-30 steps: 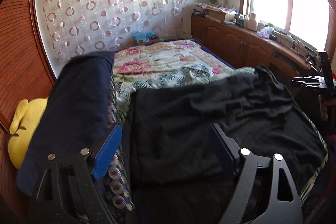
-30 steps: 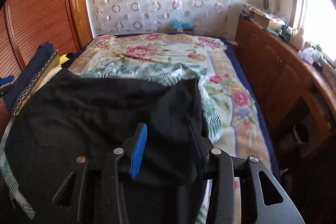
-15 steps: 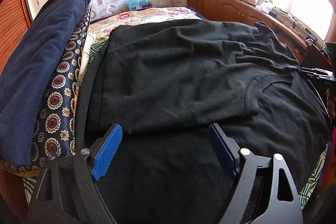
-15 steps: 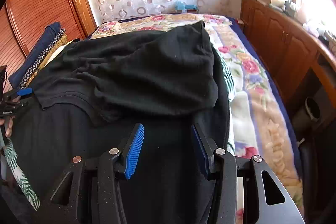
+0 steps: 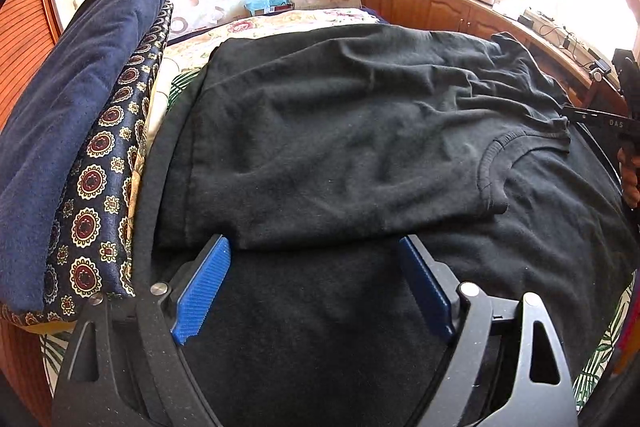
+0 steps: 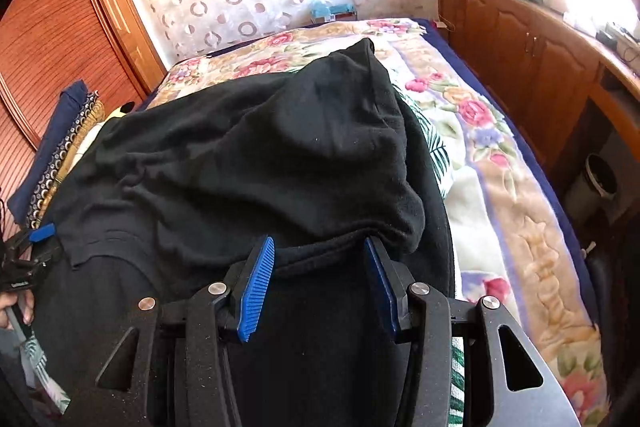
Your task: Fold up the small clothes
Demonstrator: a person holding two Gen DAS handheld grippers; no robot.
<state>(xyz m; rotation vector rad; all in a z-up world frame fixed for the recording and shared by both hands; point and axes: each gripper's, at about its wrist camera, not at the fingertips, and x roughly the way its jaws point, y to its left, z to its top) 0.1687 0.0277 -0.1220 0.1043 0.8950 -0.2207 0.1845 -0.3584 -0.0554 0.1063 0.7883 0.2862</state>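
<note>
A black T-shirt (image 5: pixel 340 147) lies on the bed, its upper half folded over the lower, with the collar (image 5: pixel 492 167) facing right. My left gripper (image 5: pixel 312 245) hovers open at the near folded edge, nothing pinched between its blue pads. In the right wrist view the same black T-shirt (image 6: pixel 260 167) is bunched into a hump at its right side. My right gripper (image 6: pixel 319 243) sits at that hump's near hem, jaws partly apart, and the pads do not press the cloth. One blue pad (image 6: pixel 42 231) of the left gripper shows at the far left.
A navy cushion (image 5: pixel 80 107) on a patterned cloth (image 5: pixel 100 187) lies along the bed's left side. The floral bedspread (image 6: pixel 500 167) runs to the right, beside wooden cabinets (image 6: pixel 540 47) and a bin (image 6: pixel 596 183). A wardrobe (image 6: pixel 48 39) stands left.
Both grippers have dropped and tilted down toward the shirt. The right jaws have widened a little and now sit at the fold's hem. The shirt's top half lies flatter.
</note>
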